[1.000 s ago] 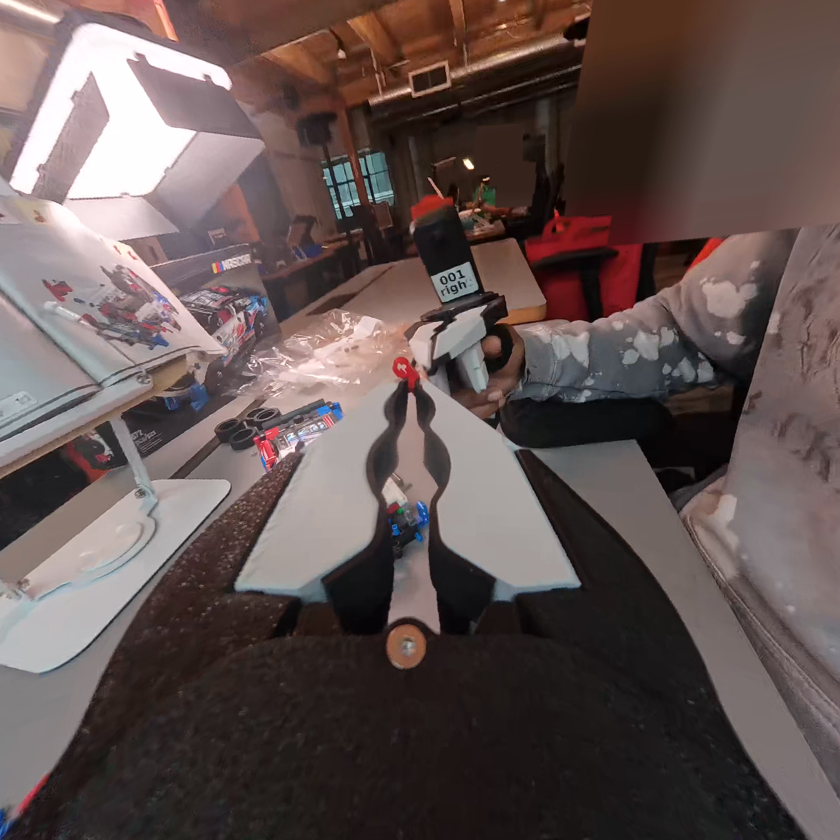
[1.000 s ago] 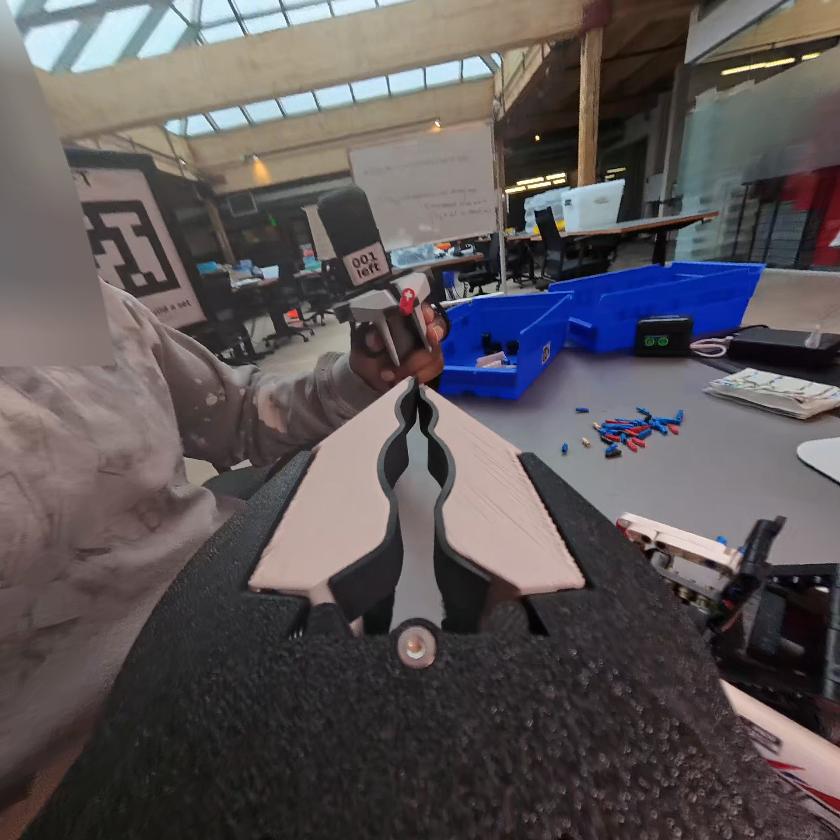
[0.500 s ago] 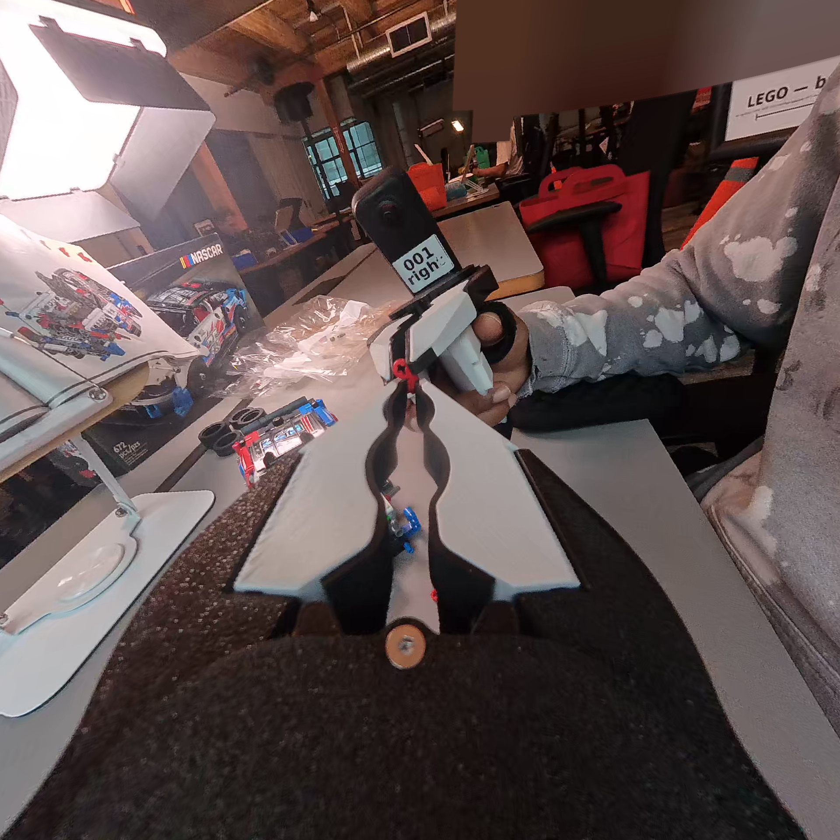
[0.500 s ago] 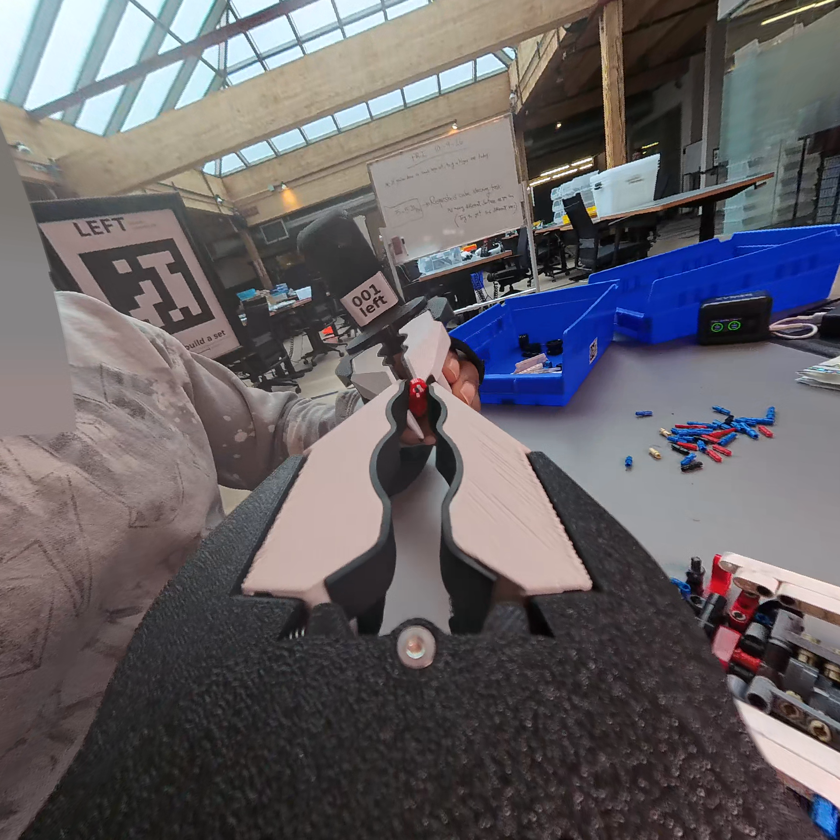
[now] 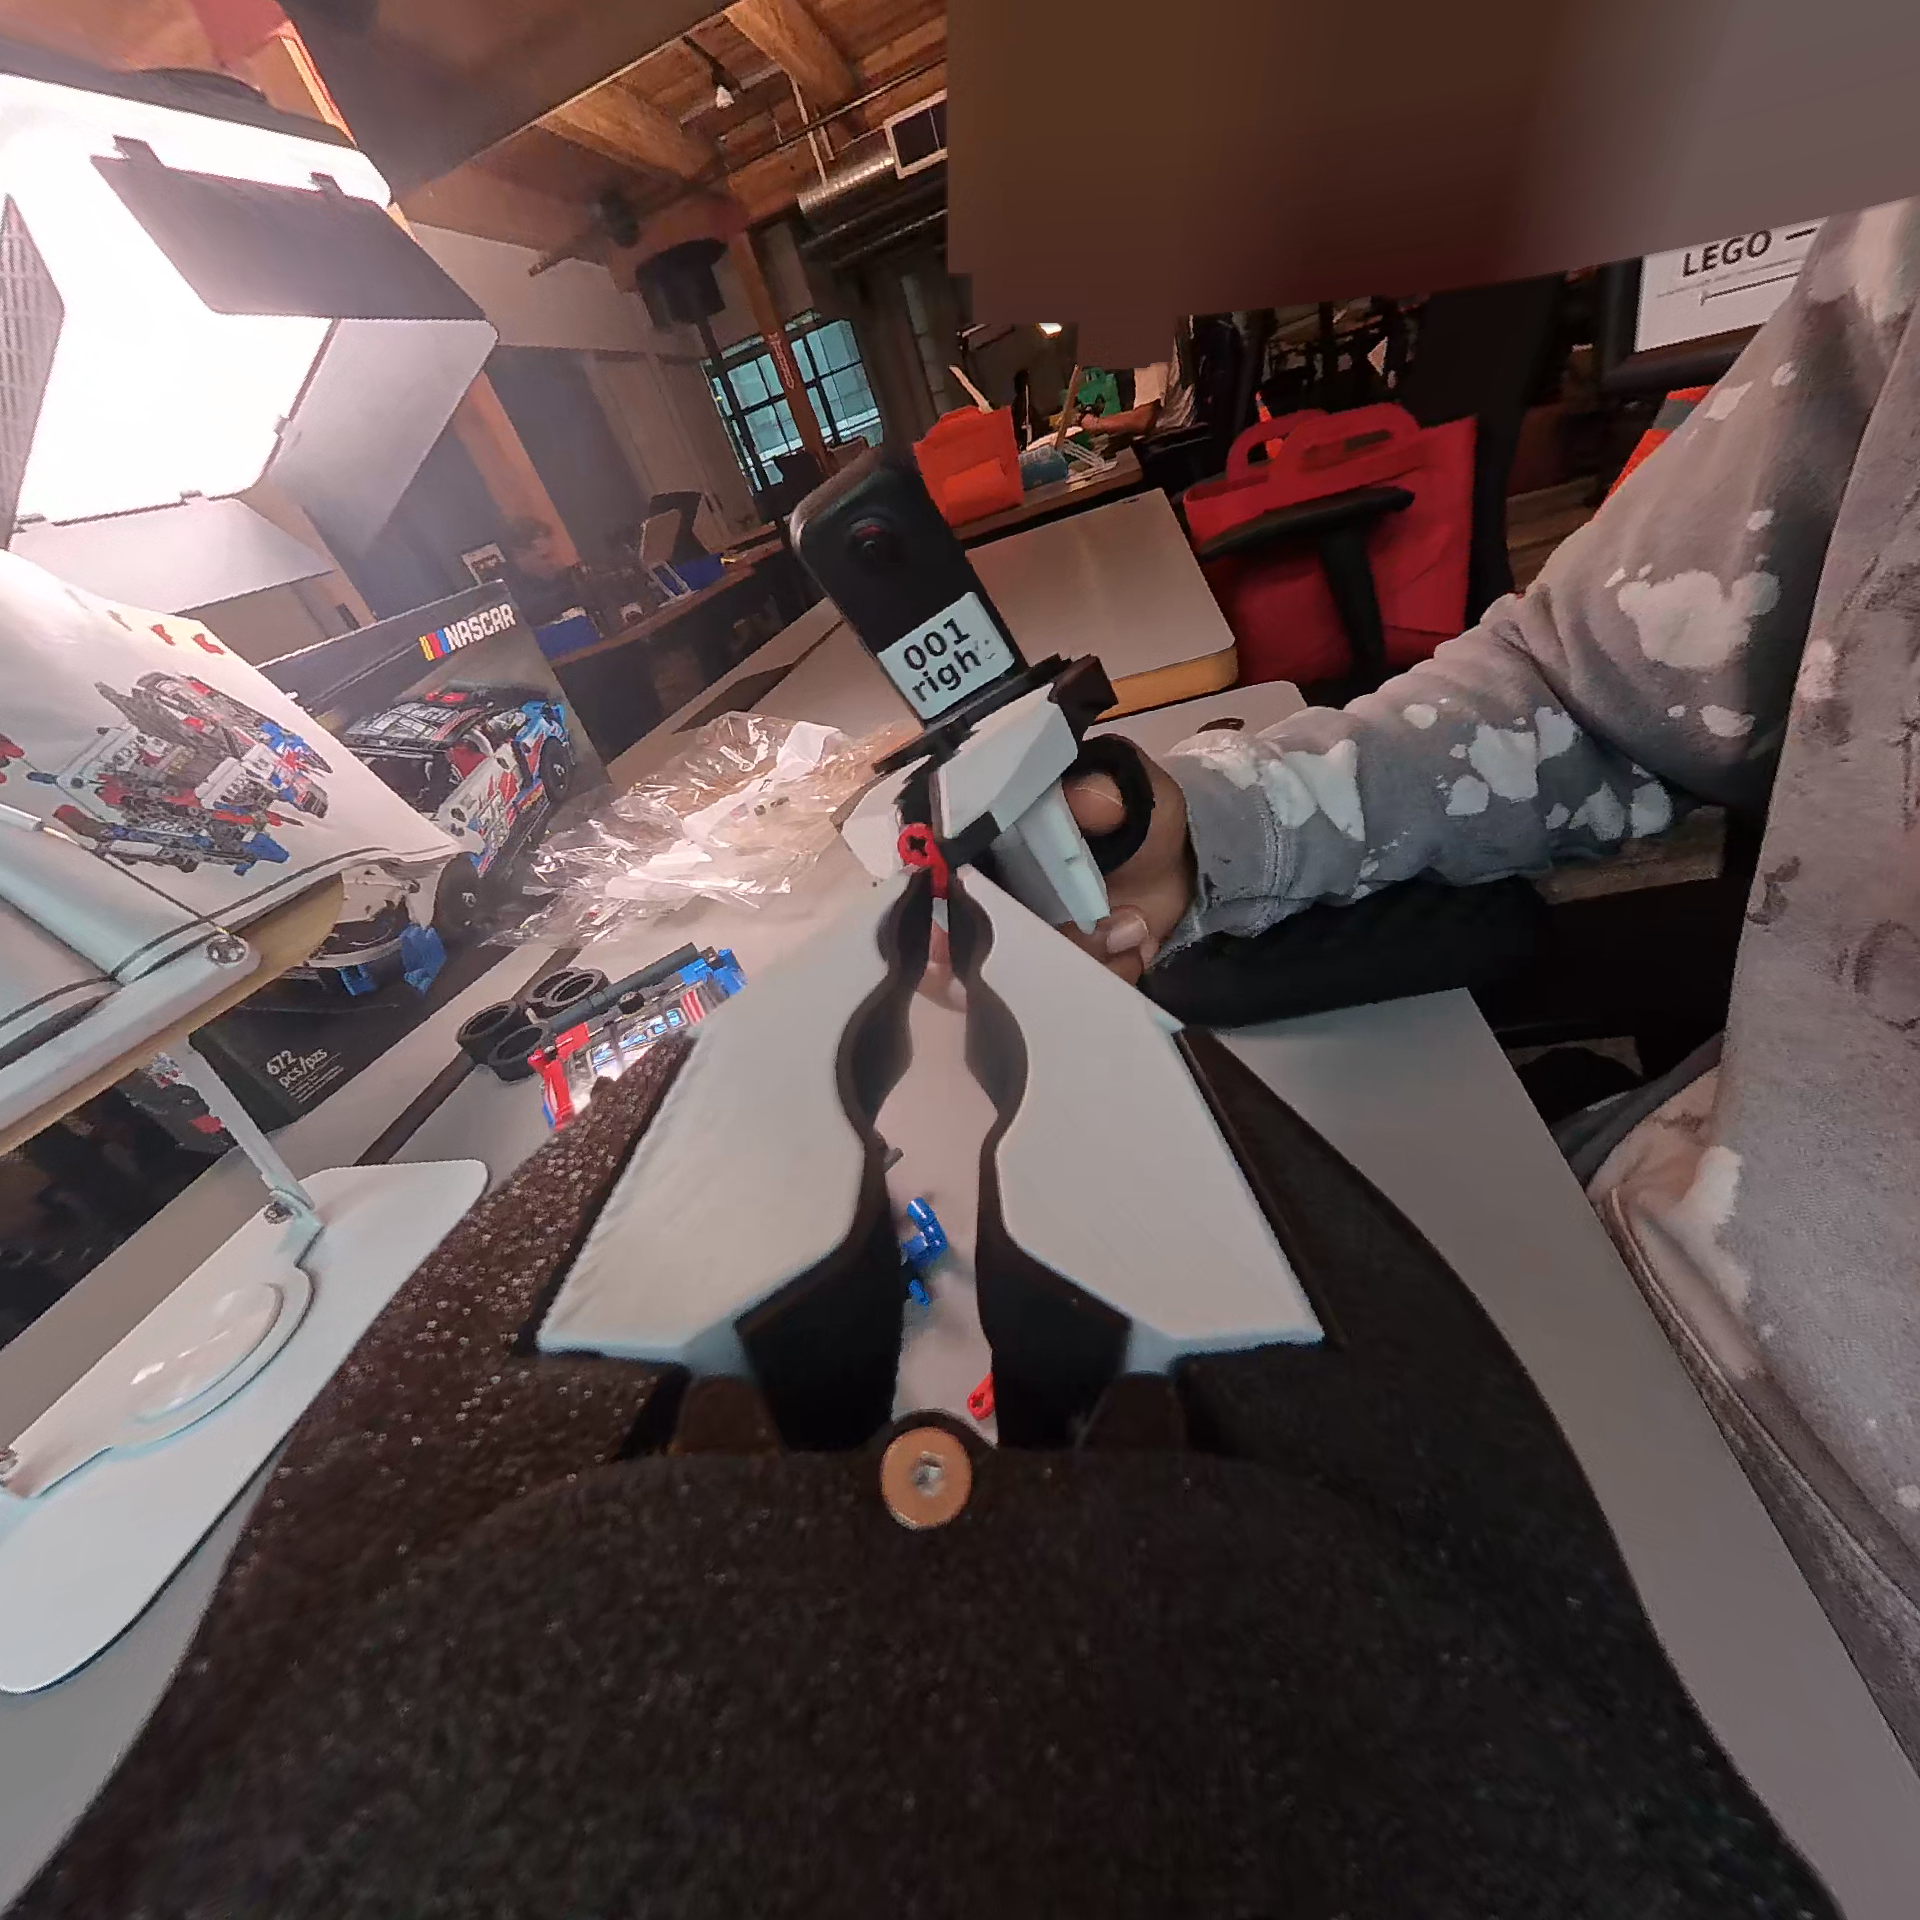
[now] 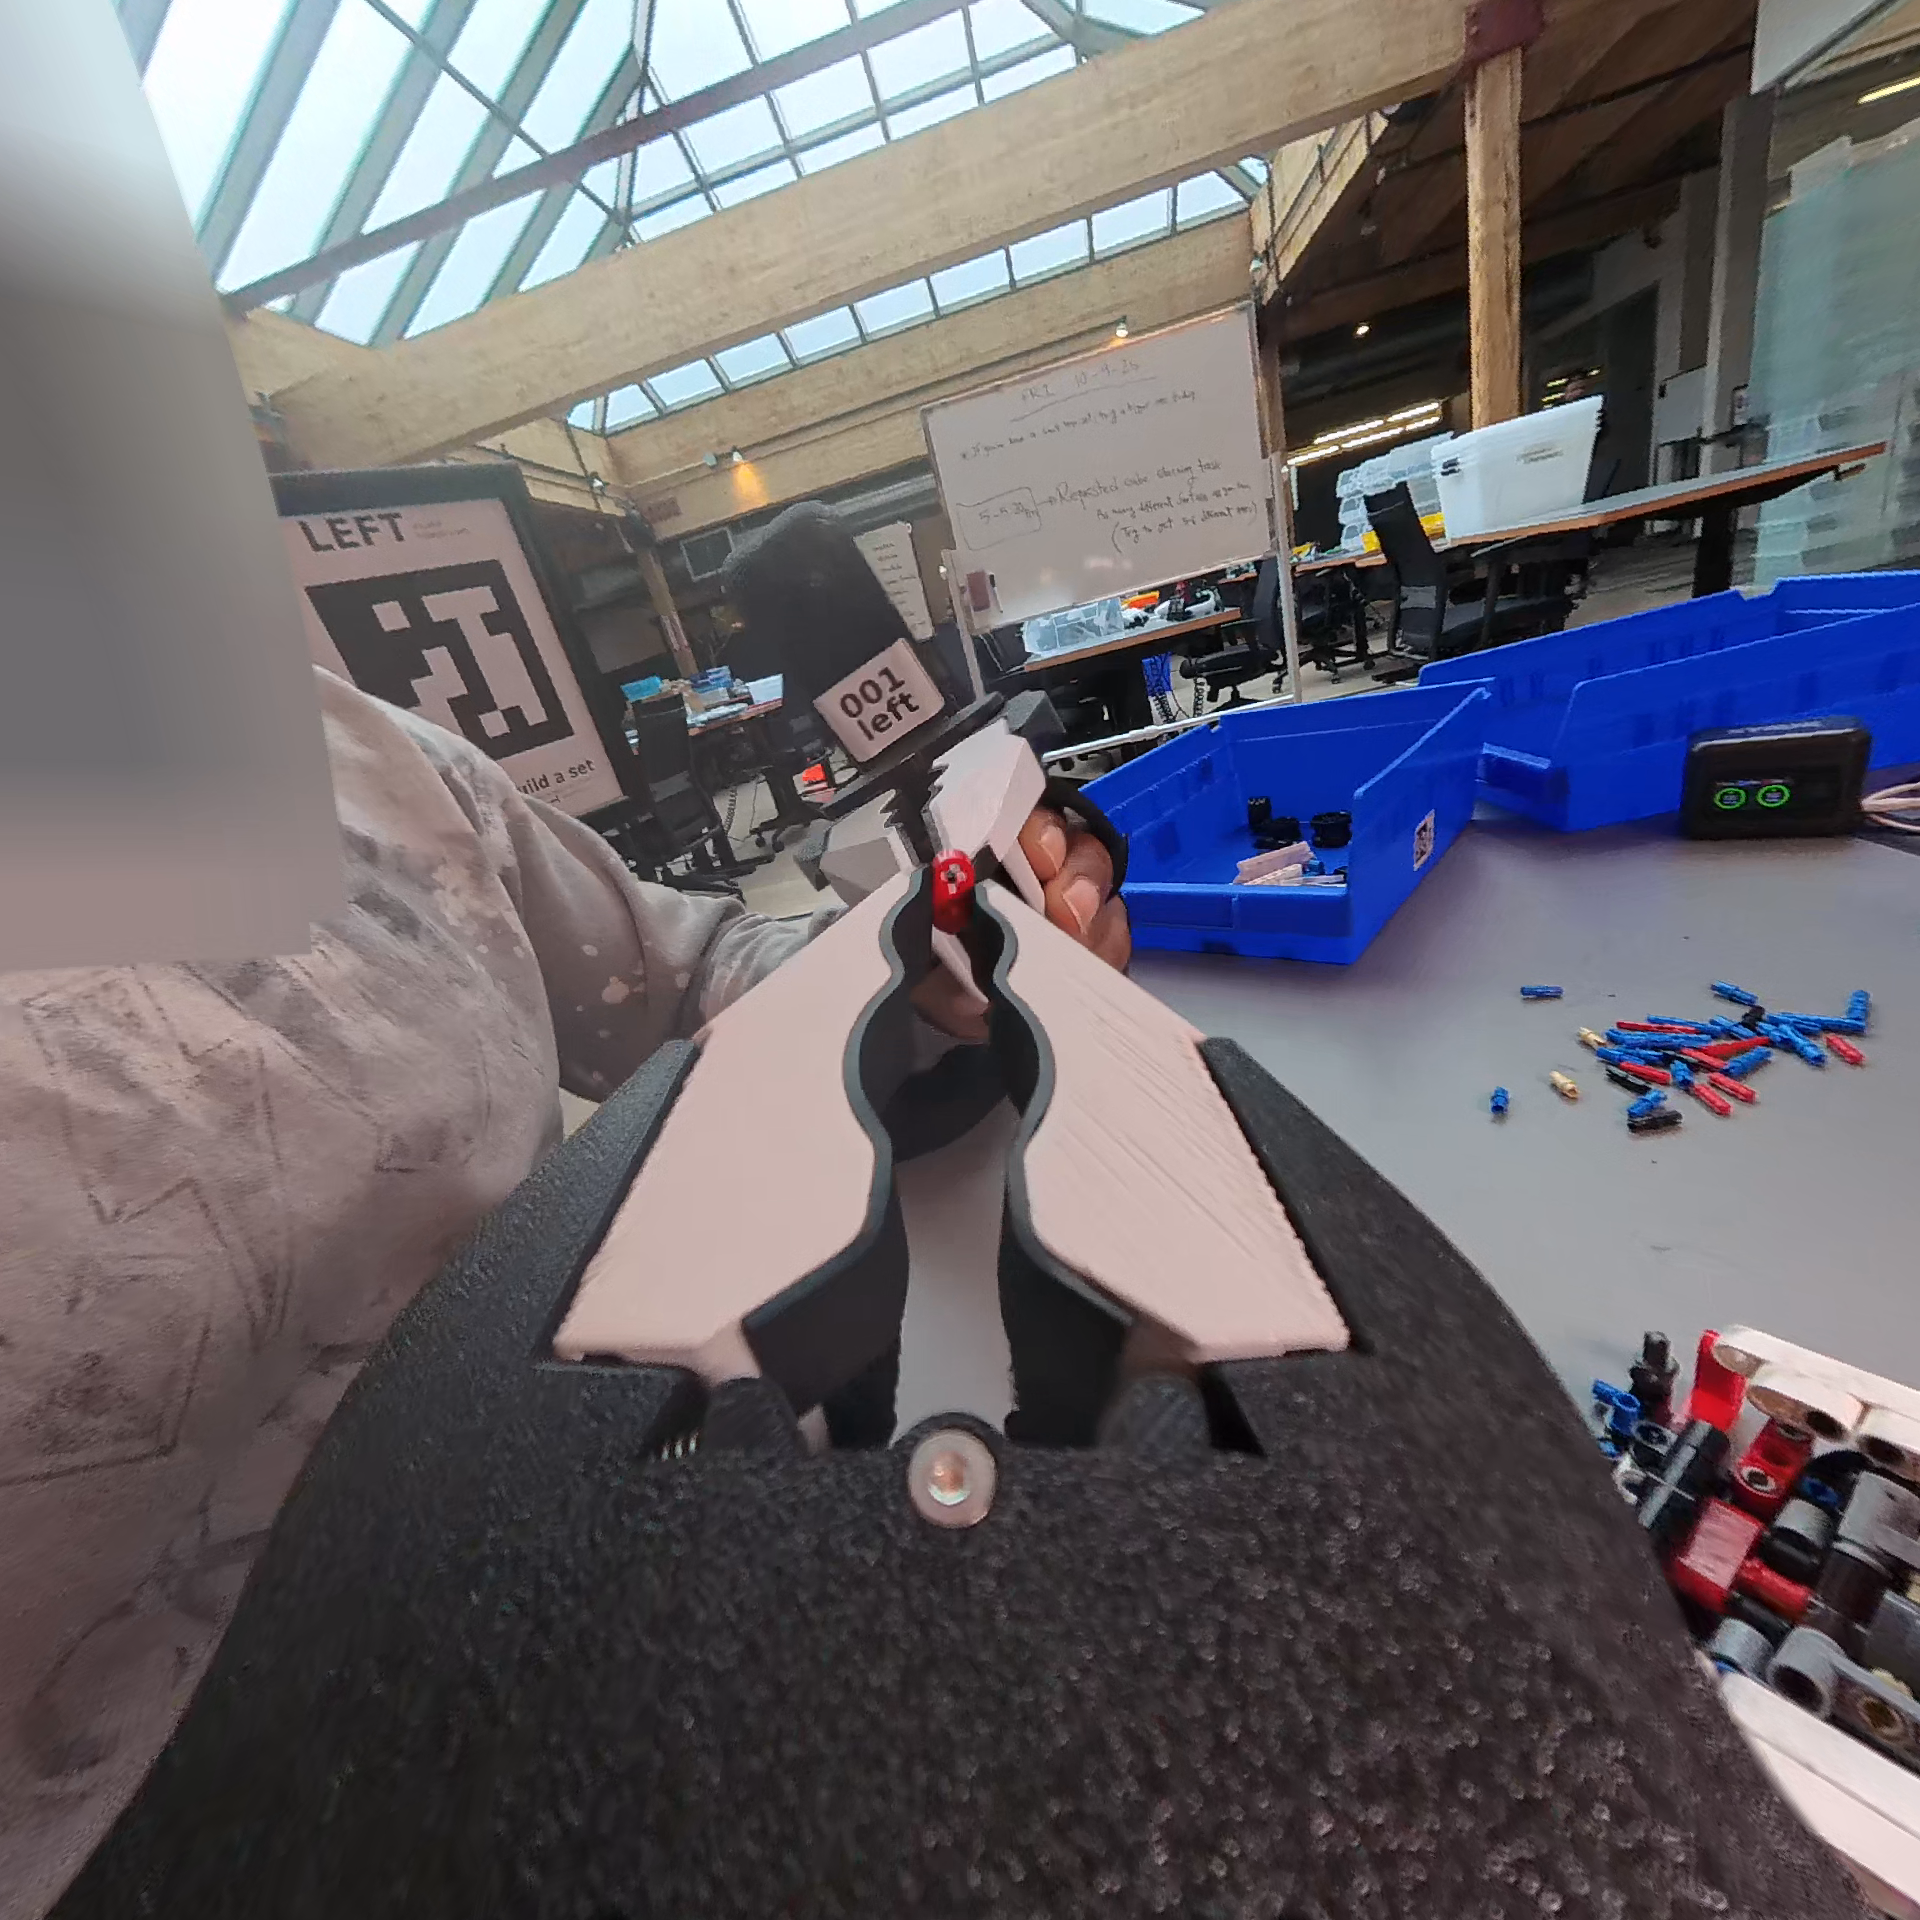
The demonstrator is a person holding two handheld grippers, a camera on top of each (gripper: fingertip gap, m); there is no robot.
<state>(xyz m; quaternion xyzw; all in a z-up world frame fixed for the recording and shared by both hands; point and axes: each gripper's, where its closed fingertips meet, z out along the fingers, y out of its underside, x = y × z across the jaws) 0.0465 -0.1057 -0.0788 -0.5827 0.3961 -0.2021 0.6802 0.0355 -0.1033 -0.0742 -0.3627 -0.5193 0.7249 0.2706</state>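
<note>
Left wrist view gives us the grey desk running away from us, a person's mottled grey sleeve reaching in from the right edge. That arm is bent at the elbow, and its hand is wrapped round the handle of the right gripper, thumb side up, fingers curled under the white trigger. Our left gripper points forward and slightly upward. Its jaws are drawn together at the tips and pinch a small red peg. The right gripper's tips meet the same peg from the far side, so both tools appear clamped on it in the air above the desk's near edge.

From the right wrist view we see the mirror of this: the right gripper closed on the red peg, the left gripper facing it, held in a hand with knuckles toward the blue bin.

By size, next come the boxed car kit at the desk's left edge and the partly built model at its right corner. Then come four black tyres and a scatter of blue and red pins.
</note>
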